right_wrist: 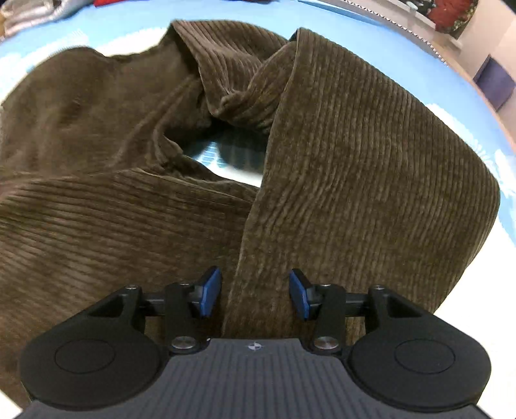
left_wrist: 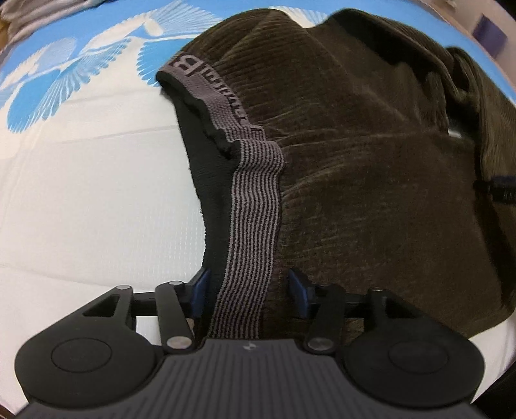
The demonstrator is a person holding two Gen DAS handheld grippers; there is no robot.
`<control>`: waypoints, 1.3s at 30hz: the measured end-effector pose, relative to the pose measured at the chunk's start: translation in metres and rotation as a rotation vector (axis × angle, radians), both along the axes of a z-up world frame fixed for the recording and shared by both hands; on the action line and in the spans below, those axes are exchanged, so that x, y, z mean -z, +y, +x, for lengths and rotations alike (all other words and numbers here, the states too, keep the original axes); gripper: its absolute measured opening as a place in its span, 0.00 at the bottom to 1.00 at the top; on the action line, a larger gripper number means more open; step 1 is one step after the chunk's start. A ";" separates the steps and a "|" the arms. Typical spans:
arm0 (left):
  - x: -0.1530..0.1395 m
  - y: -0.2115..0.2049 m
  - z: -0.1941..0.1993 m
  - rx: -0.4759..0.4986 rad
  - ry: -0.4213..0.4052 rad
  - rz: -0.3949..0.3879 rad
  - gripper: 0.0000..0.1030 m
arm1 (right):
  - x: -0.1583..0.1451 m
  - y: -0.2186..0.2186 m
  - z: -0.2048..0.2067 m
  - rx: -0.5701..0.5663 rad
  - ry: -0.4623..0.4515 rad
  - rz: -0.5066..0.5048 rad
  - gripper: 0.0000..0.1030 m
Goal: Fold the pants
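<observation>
Brown corduroy pants (left_wrist: 371, 161) lie crumpled on a white and blue patterned bed cover (left_wrist: 80, 193). Their grey striped elastic waistband (left_wrist: 254, 209) is turned outward and runs down between the jaws of my left gripper (left_wrist: 248, 290). The jaws stand apart and the blue pads (left_wrist: 296, 290) do not press on the band. In the right wrist view, a folded leg of the pants (right_wrist: 354, 177) overlaps another part. My right gripper (right_wrist: 254, 295) hovers open over the edge of that fold. The bed cover (right_wrist: 225, 158) shows through a gap in the cloth.
A grey cloth (left_wrist: 19, 16) lies at the far left edge of the bed. Beyond the bed's right side stand a purple box (right_wrist: 493, 83) and a red patterned item (right_wrist: 451, 13). White cover lies bare left of the pants.
</observation>
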State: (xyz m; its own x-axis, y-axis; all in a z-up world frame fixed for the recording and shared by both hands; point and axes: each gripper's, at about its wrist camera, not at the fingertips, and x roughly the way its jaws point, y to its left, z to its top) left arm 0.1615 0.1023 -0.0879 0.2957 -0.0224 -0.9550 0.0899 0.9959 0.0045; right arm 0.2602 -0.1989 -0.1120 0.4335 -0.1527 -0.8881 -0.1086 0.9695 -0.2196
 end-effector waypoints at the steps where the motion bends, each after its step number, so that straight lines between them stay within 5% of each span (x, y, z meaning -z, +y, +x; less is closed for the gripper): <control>1: 0.000 0.000 -0.001 0.010 -0.007 0.004 0.45 | 0.001 -0.002 -0.001 -0.007 -0.002 -0.004 0.48; 3: -0.003 0.001 -0.002 0.018 -0.020 -0.010 0.33 | -0.001 -0.008 -0.001 0.005 -0.005 -0.006 0.35; 4: -0.005 0.002 -0.003 0.019 -0.030 -0.015 0.29 | -0.004 -0.014 -0.002 0.021 -0.007 0.007 0.13; 5: -0.007 0.003 -0.004 0.020 -0.038 -0.022 0.21 | -0.008 -0.021 -0.004 0.040 -0.014 0.032 0.09; 6: -0.010 0.003 -0.006 0.021 -0.051 -0.023 0.11 | -0.014 -0.030 -0.007 0.057 -0.026 0.049 0.09; 16: -0.040 0.021 -0.026 -0.049 -0.176 -0.067 0.07 | -0.085 -0.149 -0.090 0.086 -0.143 0.224 0.07; 20: -0.045 0.027 -0.033 -0.090 -0.180 -0.058 0.07 | -0.075 -0.176 -0.132 -0.003 -0.008 0.240 0.07; 23: -0.036 0.021 -0.032 -0.068 -0.113 -0.037 0.09 | -0.054 -0.176 -0.153 -0.080 0.136 0.197 0.07; 25: -0.027 0.013 -0.031 -0.041 -0.066 0.018 0.12 | -0.050 -0.173 -0.159 -0.111 0.149 0.168 0.08; 32: -0.022 0.011 -0.023 -0.055 -0.045 0.029 0.27 | -0.103 -0.192 -0.150 -0.014 -0.102 0.339 0.17; 35: -0.020 0.017 -0.021 -0.072 -0.047 0.028 0.36 | -0.111 -0.196 -0.140 0.058 -0.212 0.340 0.35; 37: -0.018 0.021 -0.017 -0.093 -0.054 0.036 0.49 | -0.112 -0.198 -0.139 0.078 -0.240 0.316 0.35; 39: -0.017 0.022 -0.014 -0.101 -0.058 0.040 0.50 | -0.104 -0.192 -0.126 0.095 -0.249 0.292 0.35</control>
